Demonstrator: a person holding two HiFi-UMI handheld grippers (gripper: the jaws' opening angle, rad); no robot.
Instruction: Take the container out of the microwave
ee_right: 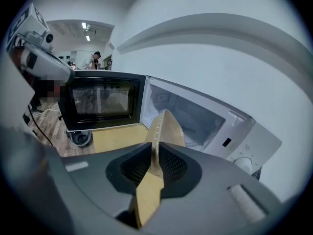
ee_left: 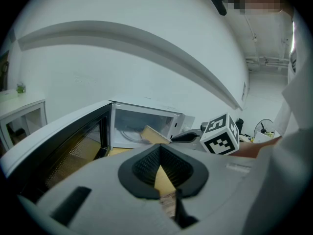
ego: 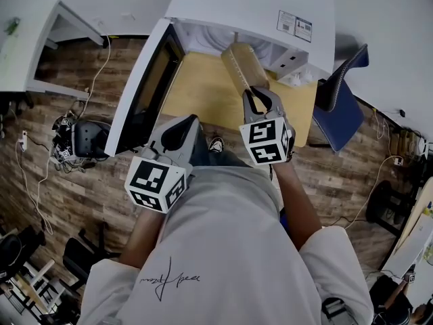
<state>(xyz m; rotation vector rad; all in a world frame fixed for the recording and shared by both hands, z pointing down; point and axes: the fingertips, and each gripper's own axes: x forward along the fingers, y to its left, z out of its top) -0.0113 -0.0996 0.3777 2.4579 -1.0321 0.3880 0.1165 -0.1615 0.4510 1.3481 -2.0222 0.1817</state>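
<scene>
Your left gripper (ego: 184, 126) sits nearest you, jaws closed on nothing, just beside the open door (ego: 145, 87). Leave it parked there; it has no job in this step.

Your right gripper (ee_right: 155, 153) has its jaws pinched on the thin wall of the container (ee_right: 166, 124). The container hangs tilted on edge, above the yellow tabletop (ego: 196, 93) and right at the mouth of the microwave (ego: 250, 5).

That is an edge grip only, so the container will likely swing about the pads if you jerk it. Squeeze firmly and move slowly.

Draw it straight back toward yourself. Stay clear of the door on your left and the lower lip of the cavity beyond.

Once it is well out, roll your wrist until the base is level. Whether anything is inside cannot be seen, so assume it could spill.

Lower it onto bare tabletop, and open the jaws only when the base rests flat.
</scene>
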